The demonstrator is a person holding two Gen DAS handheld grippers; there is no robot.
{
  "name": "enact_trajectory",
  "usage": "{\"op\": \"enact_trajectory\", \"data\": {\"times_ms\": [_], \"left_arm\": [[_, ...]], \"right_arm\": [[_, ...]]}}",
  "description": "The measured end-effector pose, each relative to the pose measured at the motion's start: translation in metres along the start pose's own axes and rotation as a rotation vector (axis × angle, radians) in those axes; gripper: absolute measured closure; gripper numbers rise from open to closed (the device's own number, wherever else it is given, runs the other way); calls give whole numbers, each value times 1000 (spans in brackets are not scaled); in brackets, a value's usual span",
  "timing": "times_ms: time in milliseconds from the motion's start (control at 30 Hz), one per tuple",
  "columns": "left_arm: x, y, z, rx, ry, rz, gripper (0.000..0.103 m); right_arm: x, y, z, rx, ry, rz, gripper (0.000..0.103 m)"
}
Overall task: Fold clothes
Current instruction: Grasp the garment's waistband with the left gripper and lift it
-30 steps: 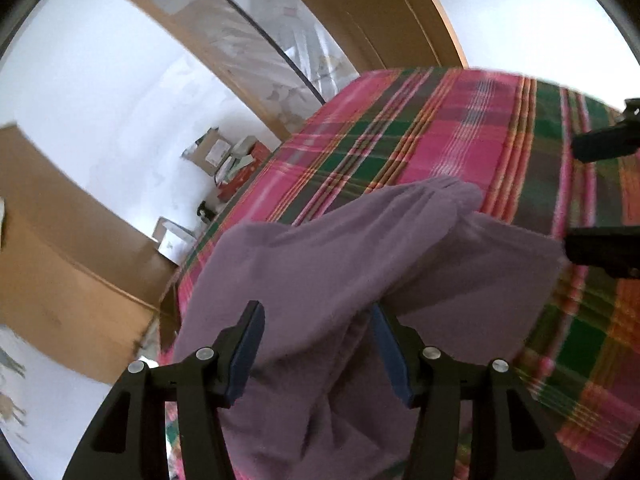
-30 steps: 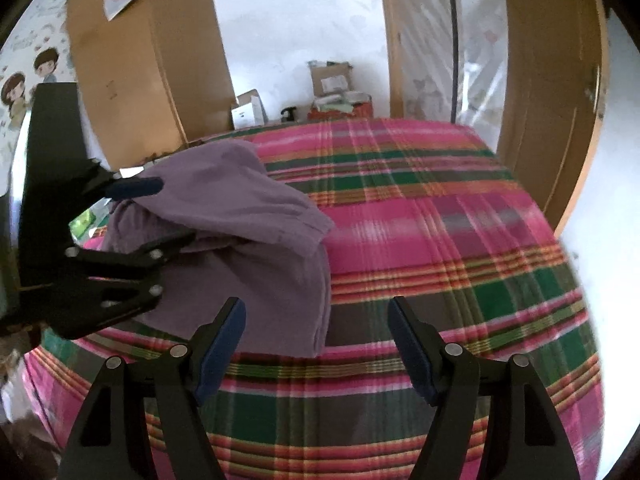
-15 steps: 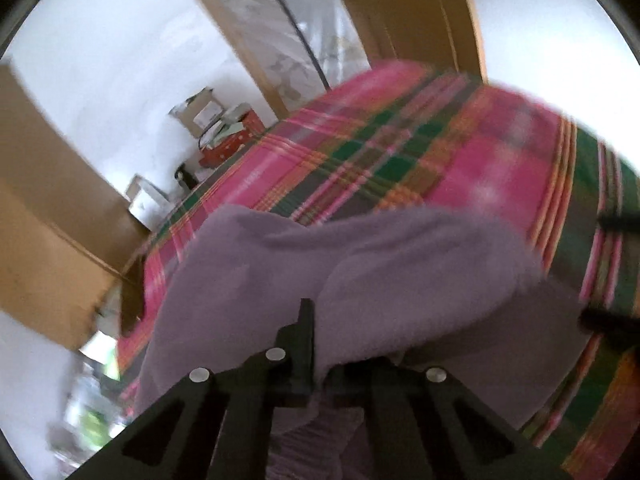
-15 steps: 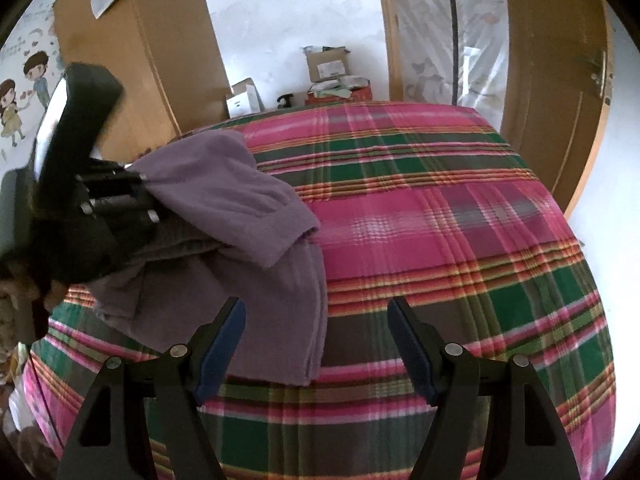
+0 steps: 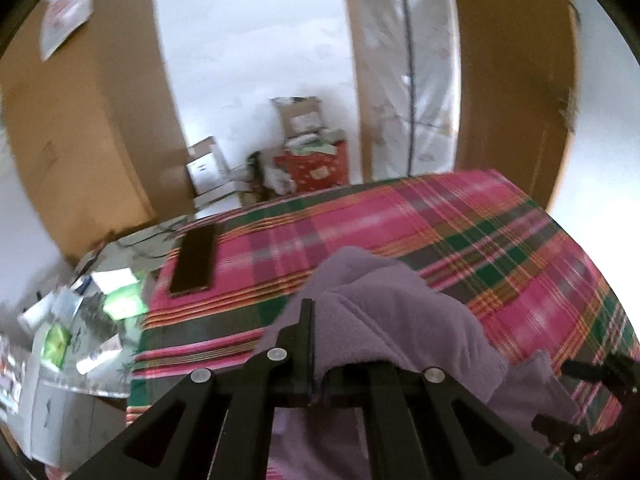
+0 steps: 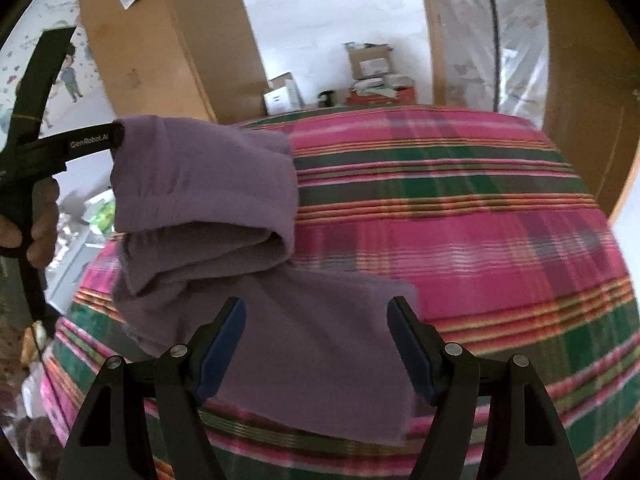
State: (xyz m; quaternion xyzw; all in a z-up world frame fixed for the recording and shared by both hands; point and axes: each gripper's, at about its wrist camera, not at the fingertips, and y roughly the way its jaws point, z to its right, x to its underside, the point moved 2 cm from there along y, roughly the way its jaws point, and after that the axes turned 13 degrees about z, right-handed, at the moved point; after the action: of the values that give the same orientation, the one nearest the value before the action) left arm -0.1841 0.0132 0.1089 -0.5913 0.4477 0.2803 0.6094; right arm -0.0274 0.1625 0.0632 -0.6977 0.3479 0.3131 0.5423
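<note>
One purple garment (image 6: 208, 184) is all there is to fold, and it lies toward the left side of the plaid bedspread (image 6: 460, 240), part lifted and part flat. Its long axis runs diagonally in the right wrist view: from the raised corner at upper left, down through a rolled fold, to the flat panel spread at lower centre. The left gripper (image 6: 118, 136) has its fingers clamped tight on that raised corner, so the cloth hangs from it in a drooping bundle. In its own view the same gripper (image 5: 310, 344) shows jaws pressed together with purple fabric bunched over and to the right of them. The right gripper (image 6: 316, 348) stands wide apart, gripping nothing, its two blue pads (image 6: 218, 350) poised above the flat panel (whether they touch it I cannot tell).

Two grippers, one garment, one bedspread. Only the left wrist view shows a dark flat rectangular object (image 5: 194, 260) lying on the bedspread's far left corner and a cluttered surface (image 5: 92, 312) beside the bed. Only the right wrist view shows a person's hand (image 6: 36, 224) around the left gripper's handle, and the garment's flat lower panel.
</note>
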Motion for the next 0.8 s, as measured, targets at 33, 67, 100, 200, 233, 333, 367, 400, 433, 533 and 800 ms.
{"op": "enact_trajectory", "data": {"times_ms": [33,67,100,200,233,333,367,400,433,533,800], "left_arm": [[1,-1,-10,-13,-25,1,100],[2,-2,-18,-21,-47,1,100],[5,-3,-26,-31,-68,-2,100],[14,-7,-45,-59,-103,-4,100],[16,-8,-50,-65,-112,-4,100],[24,-12,-66,-82,-157,-2,100],[25,-14,-69,-87,-169,2,100],[27,-17,-74,-91,-182,7,100],[28,-20,-79,-96,-196,12,100],[34,-27,-94,-109,-244,16,100],[53,-43,-128,-164,-325,15,100]], "right_arm": [[-1,3,-4,-26,6,-1,28],[-1,5,-7,-50,18,-2,28],[-2,7,-10,-74,31,-4,28],[-2,15,-20,-160,81,-16,28],[-1,18,-23,-181,91,-23,28],[0,28,-32,-233,118,-44,28],[0,30,-35,-251,129,-46,28],[-1,33,-38,-270,139,-49,28],[-2,34,-41,-297,146,-41,28],[-9,32,-57,-372,127,10,28],[-4,68,-109,-380,47,-82,28]]}}
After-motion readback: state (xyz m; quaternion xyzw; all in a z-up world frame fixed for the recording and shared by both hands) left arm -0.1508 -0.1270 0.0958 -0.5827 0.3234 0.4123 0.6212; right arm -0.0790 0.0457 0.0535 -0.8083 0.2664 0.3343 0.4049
